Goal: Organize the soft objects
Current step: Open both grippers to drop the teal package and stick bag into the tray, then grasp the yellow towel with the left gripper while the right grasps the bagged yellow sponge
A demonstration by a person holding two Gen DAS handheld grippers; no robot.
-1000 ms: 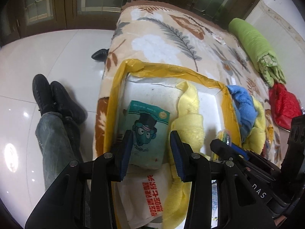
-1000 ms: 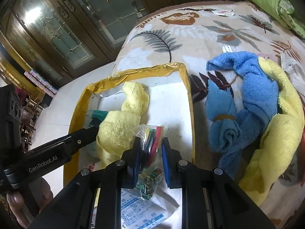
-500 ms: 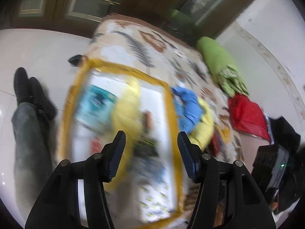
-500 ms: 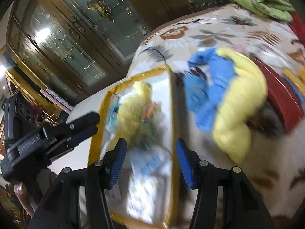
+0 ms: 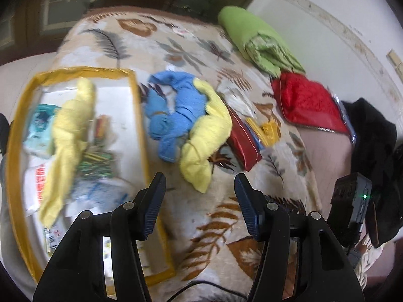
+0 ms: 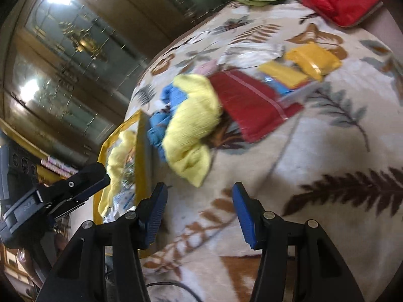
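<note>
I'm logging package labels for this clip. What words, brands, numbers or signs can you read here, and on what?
Nothing reads clearly; both views are motion-blurred.
White packet in the yellow-rimmed box: red printed characters, too blurred to read.
Teal packet: a dark cartoon figure, no legible words.
Blue-printed packet: print smeared, unreadable.
Left gripper body, in the right wrist view: pale lettering, too small and blurred.
Red packet: no text visible.
</note>
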